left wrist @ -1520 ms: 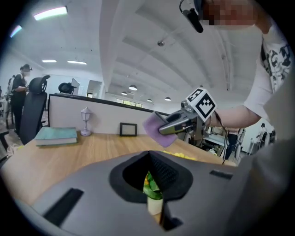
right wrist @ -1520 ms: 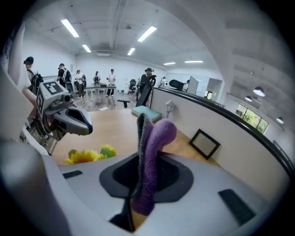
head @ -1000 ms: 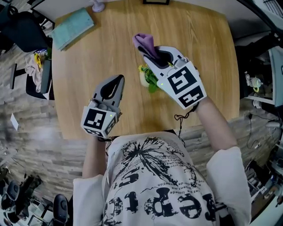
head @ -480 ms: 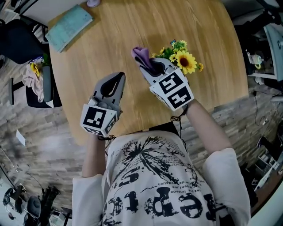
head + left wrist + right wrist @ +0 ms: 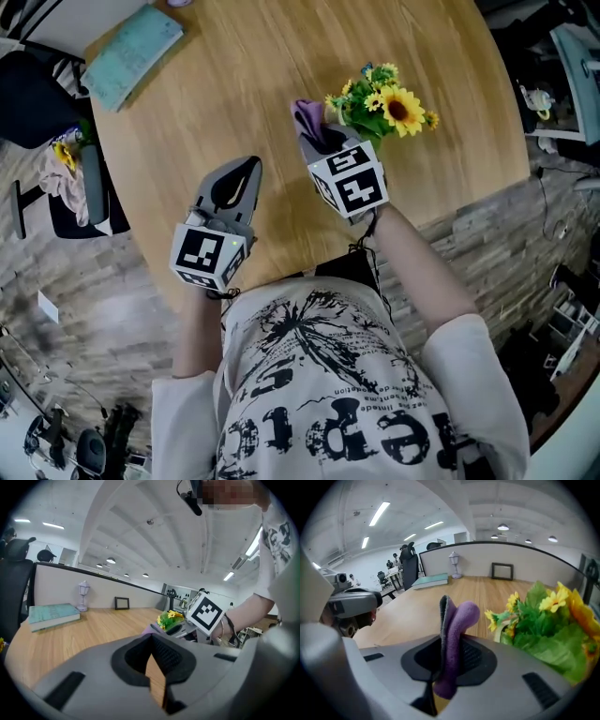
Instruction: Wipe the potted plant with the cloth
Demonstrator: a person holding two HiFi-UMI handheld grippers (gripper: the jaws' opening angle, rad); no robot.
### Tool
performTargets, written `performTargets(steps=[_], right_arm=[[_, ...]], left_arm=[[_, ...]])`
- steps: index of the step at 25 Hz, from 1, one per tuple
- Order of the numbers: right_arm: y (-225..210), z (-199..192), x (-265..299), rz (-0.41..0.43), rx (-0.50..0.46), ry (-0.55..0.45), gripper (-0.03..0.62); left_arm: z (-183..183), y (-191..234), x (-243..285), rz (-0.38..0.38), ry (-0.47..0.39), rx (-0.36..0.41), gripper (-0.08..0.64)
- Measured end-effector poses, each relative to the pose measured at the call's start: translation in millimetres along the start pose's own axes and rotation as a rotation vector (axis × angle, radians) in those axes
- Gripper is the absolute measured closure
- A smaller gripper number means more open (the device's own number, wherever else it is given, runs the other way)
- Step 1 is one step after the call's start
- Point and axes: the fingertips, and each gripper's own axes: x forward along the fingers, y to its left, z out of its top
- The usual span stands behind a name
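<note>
The potted plant [image 5: 384, 103], yellow flowers over green leaves, stands on the round wooden table [image 5: 234, 103]. Just to its left is my right gripper [image 5: 321, 139], shut on a purple cloth [image 5: 307, 117] that sticks out past the jaws. The right gripper view has the cloth [image 5: 452, 634] upright between the jaws, with the plant [image 5: 543, 620] close at the right; it does not show whether the two touch. My left gripper [image 5: 246, 171] hovers over the table to the left, shut and empty. The left gripper view looks along its closed jaws [image 5: 152, 644] to the plant [image 5: 169, 618].
A teal book [image 5: 131, 56] lies at the table's far left edge. A small lamp [image 5: 453, 564] and a picture frame [image 5: 502, 570] stand at the far rim by a partition. A dark chair [image 5: 37, 94] is beside the table on the left.
My right gripper has dropped lower with the cloth and rolled, settling at the plant's left side, so the flowers now show beside it. The left gripper has barely shifted in view.
</note>
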Motion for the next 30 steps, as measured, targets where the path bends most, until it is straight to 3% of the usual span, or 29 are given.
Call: performTargets(steps=[9,22,30], right_arm=[[-20,-13,10,-0.029,0.300,0.030,0.518],[-26,-43,-4,0.031,0.369,0.058,0.514],[-37,-62,-20,0.053,0.314,0.087,0.509]], left_arm=[[-7,-11,8,-0.039,0.007,-0.009,0.557],[-12,-8,18,-0.041,0.018,-0.033,0.557],[-15,-22,34,-0.060,0.044,-0.025,0.557]])
